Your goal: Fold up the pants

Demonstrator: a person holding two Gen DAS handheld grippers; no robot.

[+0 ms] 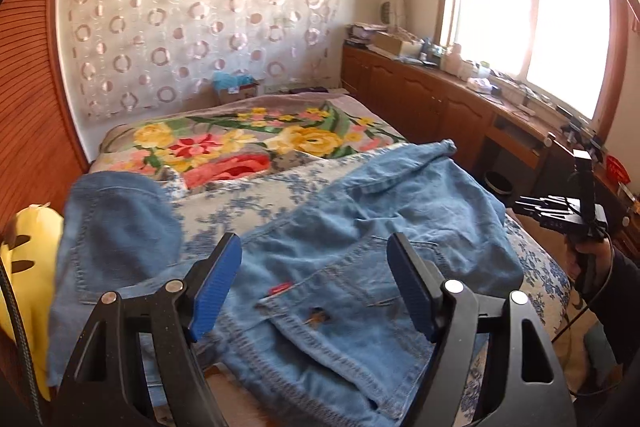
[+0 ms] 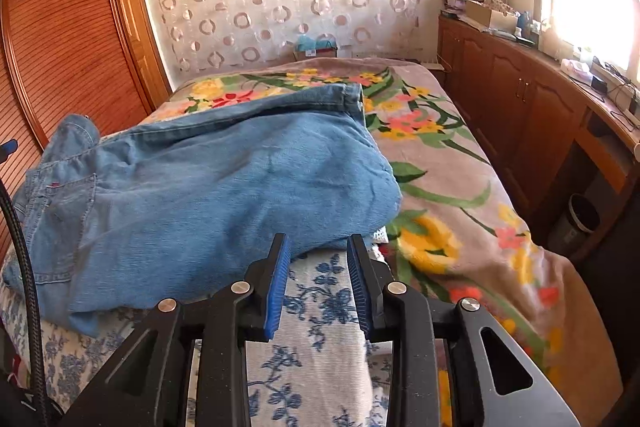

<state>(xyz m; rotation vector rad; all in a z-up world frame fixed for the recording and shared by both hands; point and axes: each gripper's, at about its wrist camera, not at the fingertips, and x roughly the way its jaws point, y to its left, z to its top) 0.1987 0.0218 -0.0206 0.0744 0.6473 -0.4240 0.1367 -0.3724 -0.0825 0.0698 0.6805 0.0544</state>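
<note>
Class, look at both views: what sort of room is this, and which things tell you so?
Most likely a home bedroom. A bed with a floral blanket fills the middle, a wooden wardrobe stands beside it, and jeans lie on the bed.

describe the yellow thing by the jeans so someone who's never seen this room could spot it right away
Start at the bed with the blue-flowered sheet, where the blue jeans lie. Follow the jeans to their end nearest the brown slatted wardrobe; the yellow thing sits there at the bed's edge. It alone is plain bright yellow with dark brown marks, unlike the denim and florals.
</note>
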